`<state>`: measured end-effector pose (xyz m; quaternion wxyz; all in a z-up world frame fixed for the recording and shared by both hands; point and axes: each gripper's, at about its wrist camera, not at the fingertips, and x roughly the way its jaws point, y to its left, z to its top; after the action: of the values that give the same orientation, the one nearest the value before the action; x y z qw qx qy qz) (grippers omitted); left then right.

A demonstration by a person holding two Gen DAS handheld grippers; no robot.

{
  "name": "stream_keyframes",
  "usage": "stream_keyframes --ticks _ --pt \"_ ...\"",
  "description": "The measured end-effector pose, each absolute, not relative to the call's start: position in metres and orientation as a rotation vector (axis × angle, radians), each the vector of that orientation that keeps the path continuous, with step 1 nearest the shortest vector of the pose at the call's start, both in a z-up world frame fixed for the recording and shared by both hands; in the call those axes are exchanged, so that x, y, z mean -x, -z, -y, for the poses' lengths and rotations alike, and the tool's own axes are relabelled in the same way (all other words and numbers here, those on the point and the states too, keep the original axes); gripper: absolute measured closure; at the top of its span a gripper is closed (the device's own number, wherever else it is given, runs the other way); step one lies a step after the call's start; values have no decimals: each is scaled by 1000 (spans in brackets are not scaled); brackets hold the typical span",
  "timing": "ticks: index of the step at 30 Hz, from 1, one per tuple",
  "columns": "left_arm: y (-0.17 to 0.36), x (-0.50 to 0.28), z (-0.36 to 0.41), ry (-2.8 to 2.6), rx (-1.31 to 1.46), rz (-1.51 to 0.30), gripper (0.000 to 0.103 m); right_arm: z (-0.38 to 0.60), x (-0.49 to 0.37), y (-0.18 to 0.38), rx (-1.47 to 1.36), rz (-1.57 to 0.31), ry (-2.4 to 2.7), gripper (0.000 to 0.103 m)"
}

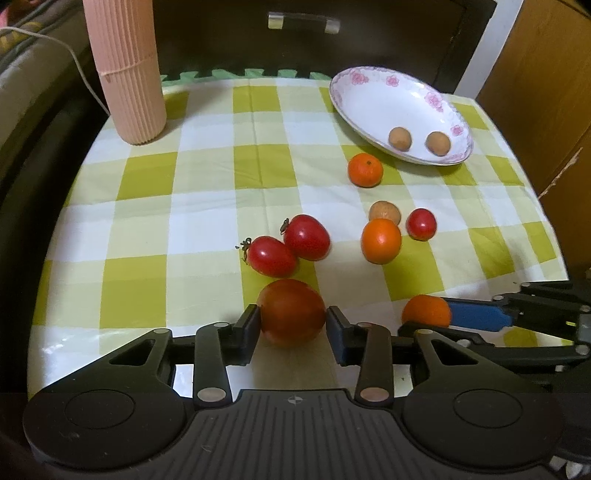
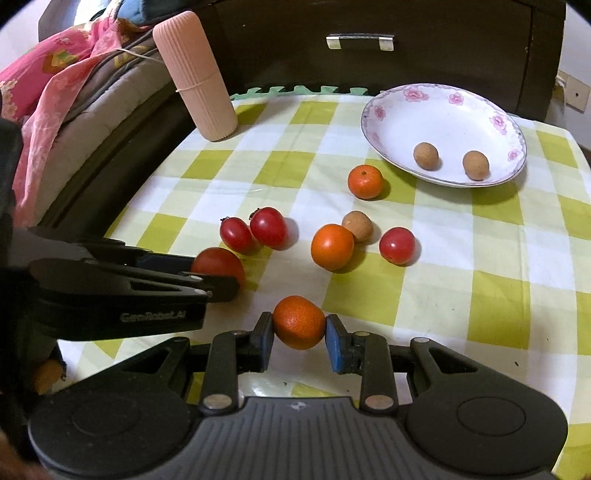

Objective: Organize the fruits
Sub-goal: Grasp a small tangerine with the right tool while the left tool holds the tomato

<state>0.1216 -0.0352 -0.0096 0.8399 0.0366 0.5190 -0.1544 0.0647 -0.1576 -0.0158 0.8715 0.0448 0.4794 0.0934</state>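
Observation:
My left gripper [image 1: 292, 325] is shut on a large red tomato [image 1: 291, 312] near the table's front edge, with a pad touching each side. Just to its right, my right gripper [image 2: 299, 330] is shut on a small tangerine [image 2: 299, 321]. A white plate with pink flowers [image 1: 369, 92] stands at the back right and holds two brown longans [image 1: 399, 138]. Loose on the checked cloth lie two red tomatoes [image 1: 306, 237], a tangerine [image 1: 365, 170], an orange fruit [image 1: 381, 240], a longan [image 1: 385, 211] and a cherry tomato [image 1: 421, 223].
A tall pink ribbed cylinder [image 1: 125, 70] stands at the back left corner. Behind the table is a dark cabinet with a metal handle [image 1: 303, 22]. Bedding [image 2: 55, 74] lies off the left edge and a wooden panel [image 1: 546, 92] flanks the right.

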Motion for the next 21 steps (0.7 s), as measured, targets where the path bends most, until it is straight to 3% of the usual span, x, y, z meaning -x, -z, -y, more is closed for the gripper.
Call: stream_keyframes --ticks 21 --pt "11 -115 34 333 -98 -1095 55 164 -62 8 -99 -973 -184 74"
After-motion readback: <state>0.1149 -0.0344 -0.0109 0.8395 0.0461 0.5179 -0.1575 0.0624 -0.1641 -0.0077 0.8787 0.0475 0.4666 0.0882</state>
